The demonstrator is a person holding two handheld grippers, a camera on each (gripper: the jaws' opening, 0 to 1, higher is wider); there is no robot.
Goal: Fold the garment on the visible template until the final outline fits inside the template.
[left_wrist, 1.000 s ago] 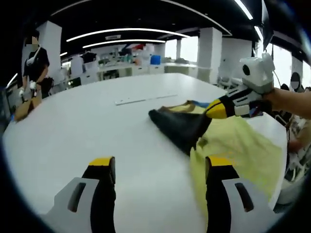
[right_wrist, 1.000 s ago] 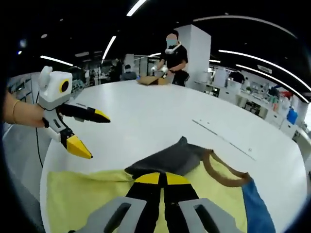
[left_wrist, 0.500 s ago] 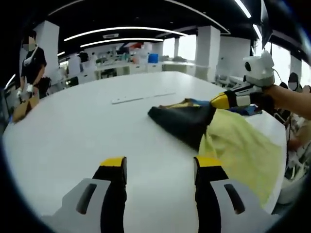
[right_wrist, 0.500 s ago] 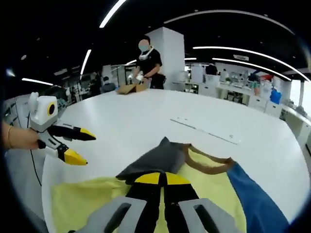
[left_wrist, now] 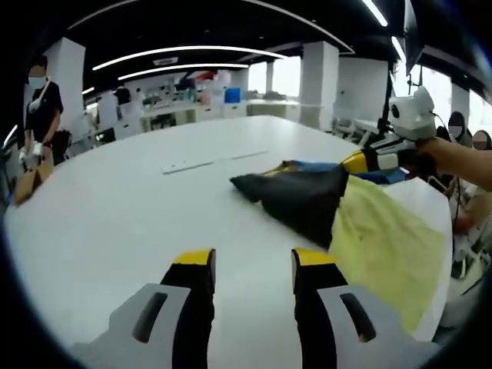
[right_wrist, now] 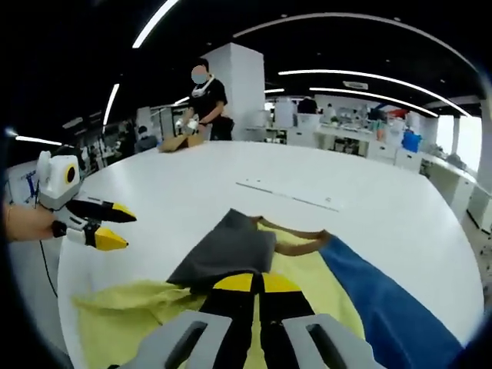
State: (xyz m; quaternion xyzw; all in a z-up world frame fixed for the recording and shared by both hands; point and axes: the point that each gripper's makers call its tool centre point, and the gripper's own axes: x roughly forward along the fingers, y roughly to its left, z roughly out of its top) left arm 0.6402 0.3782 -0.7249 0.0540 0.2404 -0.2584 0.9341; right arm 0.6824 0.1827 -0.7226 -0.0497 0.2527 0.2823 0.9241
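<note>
Office hall w/ ceiling strip lights, pillars and desks far back; big round white table (left_wrist: 115, 207) takes up the left gripper view. Left gripper (left_wrist: 250, 261) hangs low over bare tabletop, jaws parted, nothing between them. Garment (left_wrist: 361, 223) lies to the right near the table edge — yellow cloth w/ a dark grey flap lifted and folded across it, blue bit at the far side. Right gripper (left_wrist: 360, 160) comes in from the right, a hand behind it, yellow tips pinched on the grey flap's edge. Thin white strip (left_wrist: 211, 160) lies flat farther out, well apart from the cloth. Person in dark top (left_wrist: 40, 108) stands far left by a brown box (left_wrist: 27, 183).

Right gripper view: same white table (right_wrist: 430, 231) stretches away. Right gripper (right_wrist: 250, 283) has jaws closed on the garment (right_wrist: 323, 269) — grey panel held just ahead of the tips, yellow below, brown strap loop and blue panel to the right. Left gripper (right_wrist: 108, 227) hovers at left over the table rim, jaws apart, clear of the cloth. Strip (right_wrist: 288, 196) sits beyond the garment. Person (right_wrist: 204, 104) far back at the box (right_wrist: 181, 141).
</note>
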